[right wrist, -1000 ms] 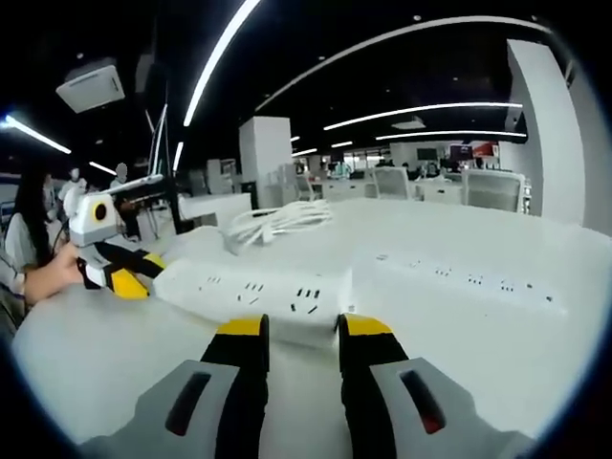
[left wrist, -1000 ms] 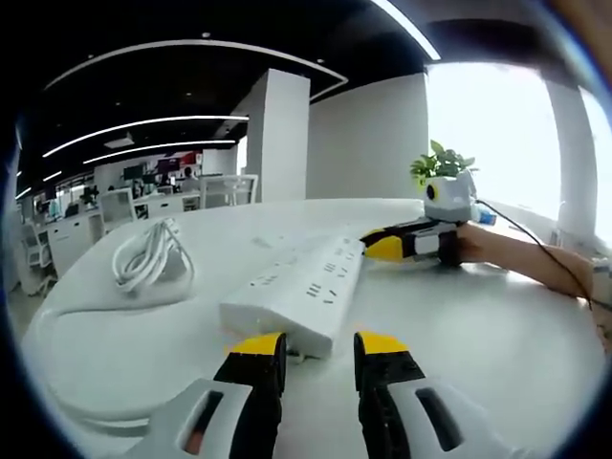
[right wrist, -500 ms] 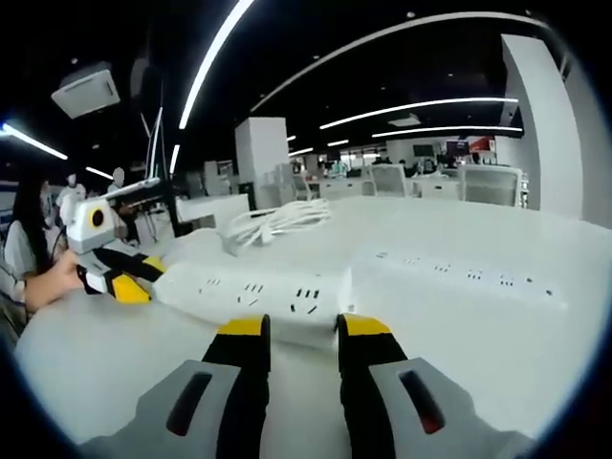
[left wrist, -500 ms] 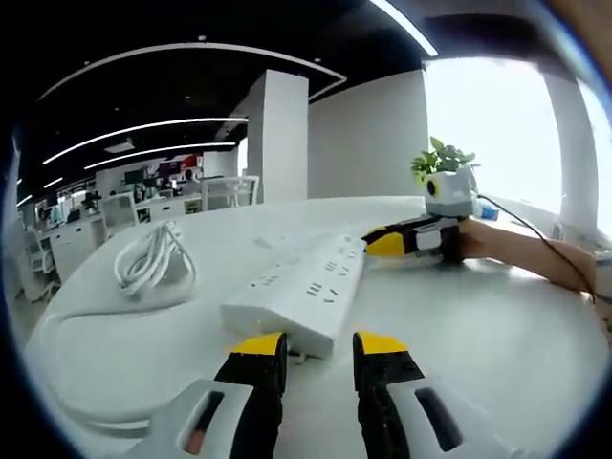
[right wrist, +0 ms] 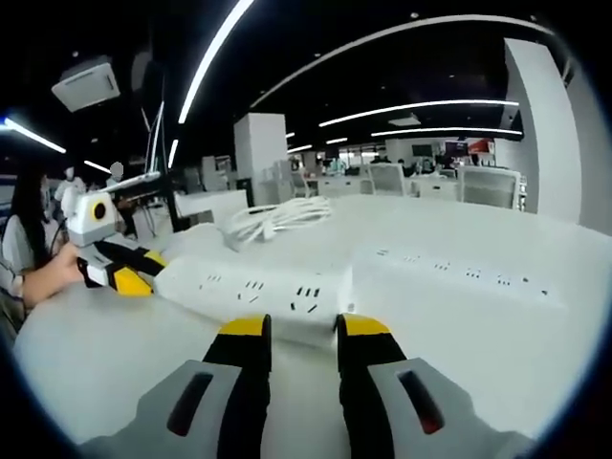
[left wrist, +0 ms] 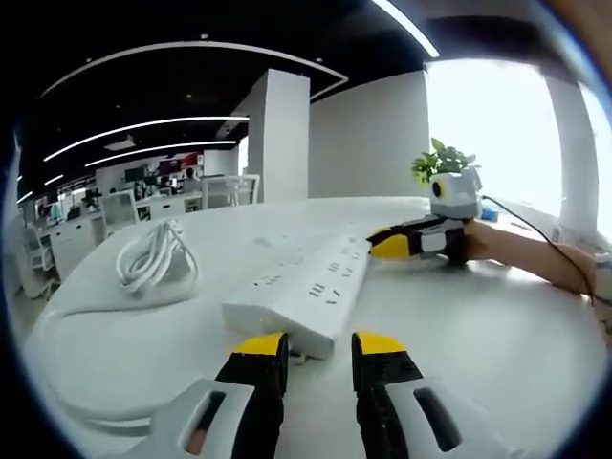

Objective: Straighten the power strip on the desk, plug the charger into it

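Lying diagonal on desk (left wrist: 497,335), power strip (left wrist: 304,292) has near end just ahead of left claw (left wrist: 319,346) (narrow gap, holding nothing); right claw (right wrist: 296,327), also narrow and free, meets long side.

From my left gripper (left wrist: 318,352), the power strip (left wrist: 306,287) lies on the desk (left wrist: 478,325) at 12 o'clock, just ahead. The coiled cable (left wrist: 153,260) sits at 10 o'clock; my right gripper (left wrist: 387,247) at 1 o'clock, at the strip's far end.
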Demonstrator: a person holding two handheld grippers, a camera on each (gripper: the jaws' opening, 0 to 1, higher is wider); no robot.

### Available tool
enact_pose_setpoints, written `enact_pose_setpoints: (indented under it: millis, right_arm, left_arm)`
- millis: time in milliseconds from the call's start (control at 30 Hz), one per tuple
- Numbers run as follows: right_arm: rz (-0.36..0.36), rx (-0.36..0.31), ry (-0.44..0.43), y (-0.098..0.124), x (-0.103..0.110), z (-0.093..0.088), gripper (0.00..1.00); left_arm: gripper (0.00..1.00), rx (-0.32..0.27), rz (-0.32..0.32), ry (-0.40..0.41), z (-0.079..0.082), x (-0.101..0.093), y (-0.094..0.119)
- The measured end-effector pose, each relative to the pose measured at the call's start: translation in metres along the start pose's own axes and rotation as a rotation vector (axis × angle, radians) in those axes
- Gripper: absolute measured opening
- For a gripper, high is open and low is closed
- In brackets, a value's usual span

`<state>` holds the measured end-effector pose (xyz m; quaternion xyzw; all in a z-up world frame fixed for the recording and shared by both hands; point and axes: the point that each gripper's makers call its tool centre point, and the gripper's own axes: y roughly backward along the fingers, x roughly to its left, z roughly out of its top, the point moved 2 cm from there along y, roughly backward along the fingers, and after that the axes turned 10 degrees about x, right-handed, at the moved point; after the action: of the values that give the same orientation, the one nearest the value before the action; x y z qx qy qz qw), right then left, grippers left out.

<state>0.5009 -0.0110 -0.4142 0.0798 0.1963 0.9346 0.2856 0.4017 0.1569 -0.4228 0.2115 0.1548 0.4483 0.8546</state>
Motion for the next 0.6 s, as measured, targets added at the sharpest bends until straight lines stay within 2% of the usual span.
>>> enact_pose_setpoints:
  millis: [300, 600]
  right_arm:
    - [-0.008, 0.018, 0.012, 0.0043, 0.0041, -0.0017, 0.26]
    - [-0.014, 0.026, 0.012, 0.0088, 0.0095, -0.0045, 0.26]
  left_arm:
    - [0.27, -0.009, -0.018, 0.032, -0.0011, -0.0006, 0.0028]
    - [0.26, -0.006, -0.019, 0.025, -0.0021, -0.0019, 0.0044]
